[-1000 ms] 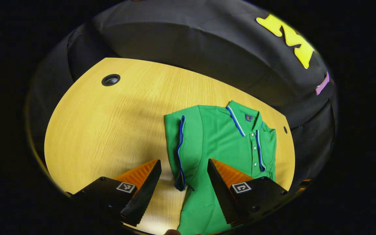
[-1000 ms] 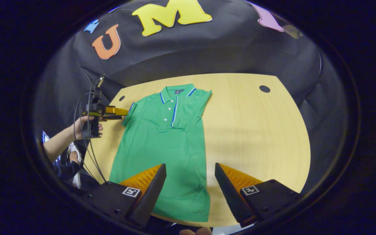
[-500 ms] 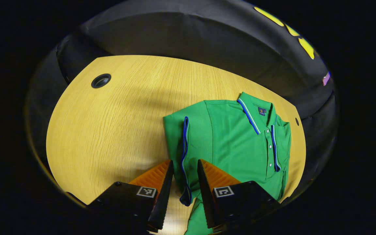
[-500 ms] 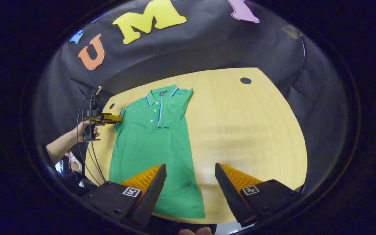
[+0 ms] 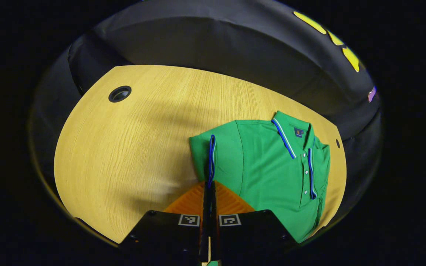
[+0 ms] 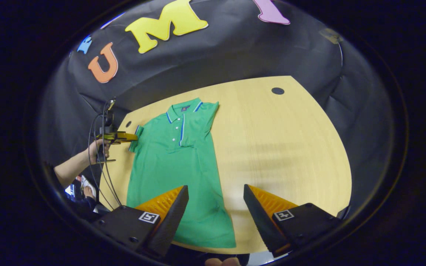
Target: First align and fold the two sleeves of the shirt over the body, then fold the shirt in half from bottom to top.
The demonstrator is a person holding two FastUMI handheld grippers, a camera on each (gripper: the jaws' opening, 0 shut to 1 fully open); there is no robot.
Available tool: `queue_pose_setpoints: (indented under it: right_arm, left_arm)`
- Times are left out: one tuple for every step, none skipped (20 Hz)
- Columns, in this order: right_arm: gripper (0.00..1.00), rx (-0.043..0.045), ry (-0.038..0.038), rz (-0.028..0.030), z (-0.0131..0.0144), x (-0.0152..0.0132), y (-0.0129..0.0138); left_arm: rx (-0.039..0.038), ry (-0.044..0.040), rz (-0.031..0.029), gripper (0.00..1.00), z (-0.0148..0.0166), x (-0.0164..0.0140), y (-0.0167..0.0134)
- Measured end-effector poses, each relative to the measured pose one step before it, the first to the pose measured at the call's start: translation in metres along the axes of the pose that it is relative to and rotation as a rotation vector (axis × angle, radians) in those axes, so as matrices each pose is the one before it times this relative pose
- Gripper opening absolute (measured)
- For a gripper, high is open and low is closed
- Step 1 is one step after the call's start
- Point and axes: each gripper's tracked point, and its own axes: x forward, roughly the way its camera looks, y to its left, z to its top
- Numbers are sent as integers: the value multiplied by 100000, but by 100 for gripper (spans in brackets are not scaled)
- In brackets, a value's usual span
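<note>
Item: green polo shirt, flat on table, collar at far end.
My left gripper fingers are pinched on the left sleeve cuff; I'd fold it rightward over the body. My right gripper gapes wide above the hem, bare table to its right.

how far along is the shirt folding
One sleeve already lies folded over the shirt. The left gripper is shut on the other sleeve's cuff, not yet folded in. The right gripper hangs open near the hem; the bottom-to-top fold remains.
</note>
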Motion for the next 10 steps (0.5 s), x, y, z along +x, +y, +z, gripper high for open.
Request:
queue_pose_setpoints:
  right_arm:
    - [96, 23, -75, 91, -44, 189, 178]
    - [96, 0, 90, 240, -170, -38, 66]
    - [96, 13, 80, 333, -32, -21, 49]
    - [96, -107, -180, 226, -76, 20, 105]
    - [96, -156, -293, -26, 61, -90, -26]
    - [96, 14, -302, -267, 103, -63, -112]
    - [96, 351, -536, 172, -27, -286, -22]
    - [96, 601, -612, 209, 92, -158, 25]
    - [96, 646, -617, 260, -85, -97, 3]
    - [96, 379, -489, 188, -109, -139, -37]
  left_arm:
    - [-54, -550, -379, 5, 190, -491, -199]
    - [12, -595, -201, 5, 231, -396, -334]
    - [342, -749, -392, 5, 263, -538, -413]
    - [641, -961, -564, 5, 387, -464, -639]
    - [1316, -826, -790, 5, 321, -542, -854]
    - [2224, -402, 208, 5, 391, -474, -604]
    - [2018, -150, 306, 5, 177, -347, -645]
    - [1208, -197, -482, 5, 171, -303, -1076]
    - [798, -77, -672, 5, 289, -226, -1098]
    - [722, -412, -796, 5, 123, -224, -1189]
